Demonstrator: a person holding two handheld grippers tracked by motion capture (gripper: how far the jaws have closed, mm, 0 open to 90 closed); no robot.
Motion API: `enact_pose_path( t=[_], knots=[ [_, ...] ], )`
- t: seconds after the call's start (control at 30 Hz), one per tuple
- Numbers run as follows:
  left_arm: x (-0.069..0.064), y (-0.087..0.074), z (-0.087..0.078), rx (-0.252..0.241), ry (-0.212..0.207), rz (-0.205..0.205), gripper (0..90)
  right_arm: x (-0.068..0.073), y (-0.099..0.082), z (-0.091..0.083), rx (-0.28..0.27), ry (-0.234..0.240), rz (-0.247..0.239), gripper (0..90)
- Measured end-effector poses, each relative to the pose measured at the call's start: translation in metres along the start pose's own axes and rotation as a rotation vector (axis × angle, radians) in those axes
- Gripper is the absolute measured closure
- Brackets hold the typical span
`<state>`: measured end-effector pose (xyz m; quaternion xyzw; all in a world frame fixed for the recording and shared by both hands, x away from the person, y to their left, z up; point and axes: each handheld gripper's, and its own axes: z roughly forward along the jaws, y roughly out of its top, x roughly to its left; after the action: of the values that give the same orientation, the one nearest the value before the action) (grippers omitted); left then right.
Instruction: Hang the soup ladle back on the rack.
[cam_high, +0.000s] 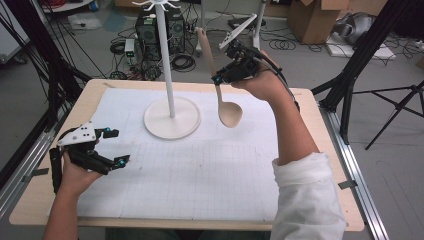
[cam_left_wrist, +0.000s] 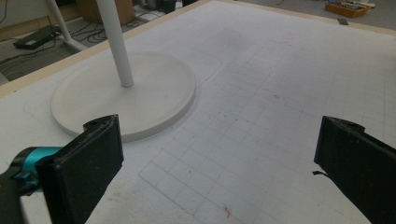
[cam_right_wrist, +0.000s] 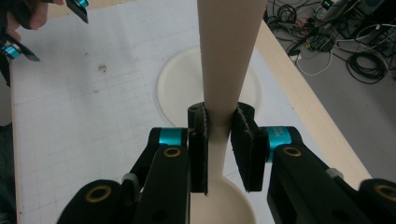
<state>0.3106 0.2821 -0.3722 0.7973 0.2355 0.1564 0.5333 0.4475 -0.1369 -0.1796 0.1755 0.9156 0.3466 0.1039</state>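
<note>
High view: the right tongs (cam_high: 231, 67) held a wooden spoon (cam_high: 229, 112) by its handle, bowl down, above the table (cam_high: 320, 150), right of the white stand (cam_high: 172, 117).
Left gripper view: the left tongs (cam_left_wrist: 215, 163) gaped wide, nothing between them.
Right gripper view: pads (cam_right_wrist: 248, 149) clamped the spoon's handle.

- From the high view I get even, soft overhead light; the white mat (cam_high: 200, 165) reads bright and flat, with no hard glare.
- Shadows are faint: a pale smudge sits under the wooden spoon (cam_high: 227, 107) and beside the stand base (cam_high: 172, 120).
- The floor beyond the table's far edge looks dimmer, and the dark frames at both side edges lose detail.
- In my left gripper view the near jaws are soft and out of focus; the grid lines farther off stay sharp.
- In my right gripper view the spoon handle (cam_right_wrist: 226, 56) up close blurs, and straight table edges bow towards the corners.
</note>
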Motion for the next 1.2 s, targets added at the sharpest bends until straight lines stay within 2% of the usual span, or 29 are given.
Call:
enact_pose_path(
  t=[0.23,0.5,0.73,1.2],
  knots=[
    [-0.002,0.001,0.004,0.0,-0.009,0.003,1.6,-0.004,0.02,-0.002,0.054,0.012,-0.022,77.1],
    [-0.002,0.001,0.001,-0.003,-0.003,0.0,1.6,-0.011,0.035,-0.003,0.072,0.024,-0.04,77.1],
    [-0.001,-0.001,0.001,0.001,-0.004,-0.001,1.7,-0.022,0.049,0.001,0.091,0.032,-0.03,77.1],
    [0.0,-0.001,-0.001,-0.007,-0.002,-0.001,1.7,-0.032,0.068,0.007,0.077,0.038,-0.019,77.0]
  ],
)
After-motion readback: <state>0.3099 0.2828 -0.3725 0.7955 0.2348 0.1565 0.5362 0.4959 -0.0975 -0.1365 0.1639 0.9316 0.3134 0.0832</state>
